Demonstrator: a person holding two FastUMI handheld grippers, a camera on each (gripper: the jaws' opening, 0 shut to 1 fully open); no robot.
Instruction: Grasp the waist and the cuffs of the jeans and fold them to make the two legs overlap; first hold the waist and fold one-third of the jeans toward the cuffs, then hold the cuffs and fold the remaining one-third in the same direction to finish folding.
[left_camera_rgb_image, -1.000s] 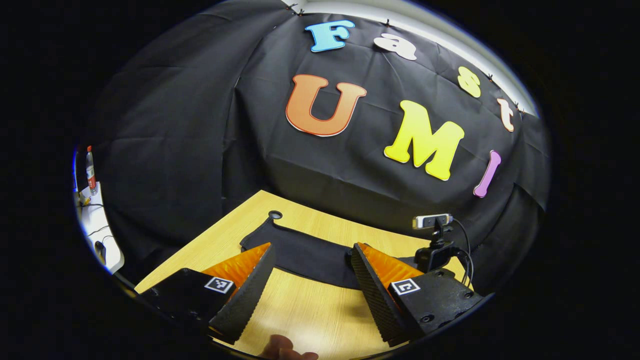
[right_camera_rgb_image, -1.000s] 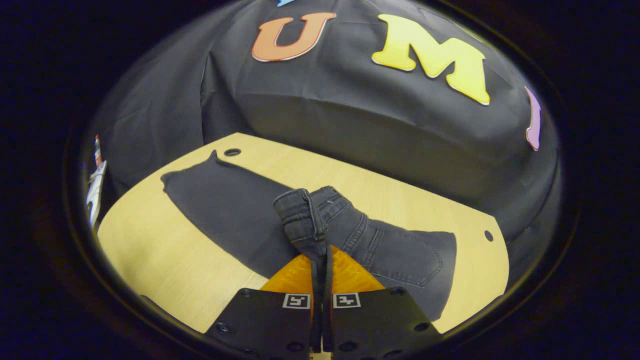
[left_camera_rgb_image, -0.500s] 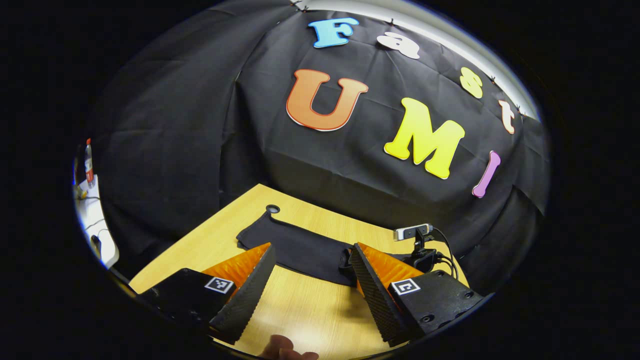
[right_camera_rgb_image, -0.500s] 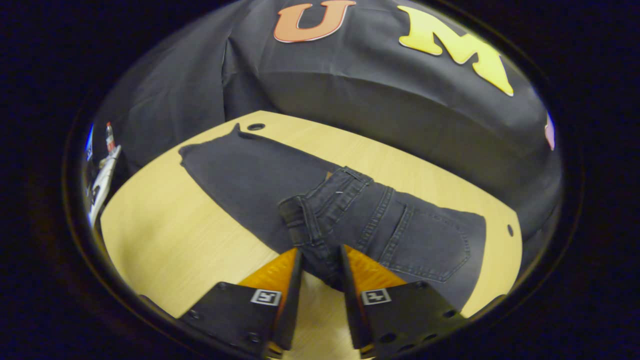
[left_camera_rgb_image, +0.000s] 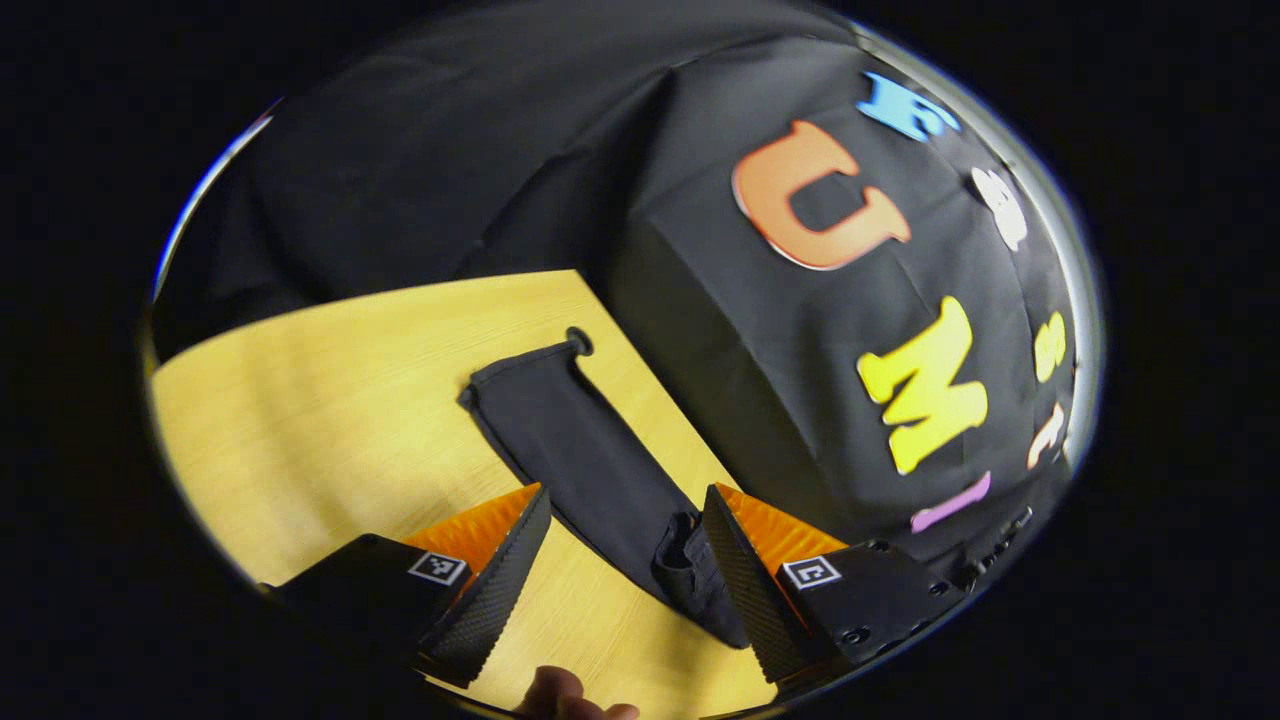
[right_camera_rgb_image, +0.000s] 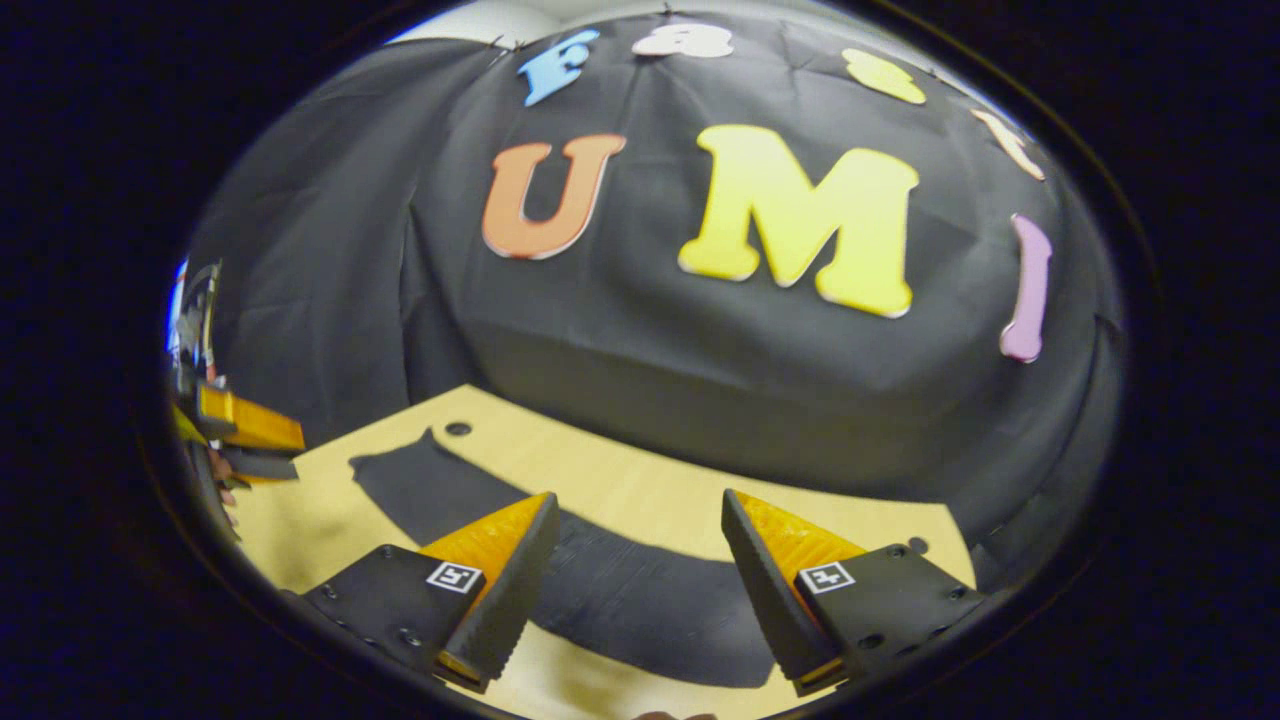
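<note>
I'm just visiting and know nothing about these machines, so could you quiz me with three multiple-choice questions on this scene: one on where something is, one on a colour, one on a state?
1. Where do the jeans lie?
A on the wooden table
B on the floor
C on a chair

2. What colour are the jeans?
A red
B black
C white

3. How do the right tongs stand?
A clamped on the jeans
B open, holding nothing
C shut on a bottle

Answers: 1 A, cloth flat on wood; 2 B, dark fabric; 3 B, wide gap between the fingers.

I see a pale wooden desk (left_camera_rgb_image: 330, 400) with a round cable hole (left_camera_rgb_image: 578, 342) near its far edge, black cloth wall (right_camera_rgb_image: 620, 330) behind.
</note>
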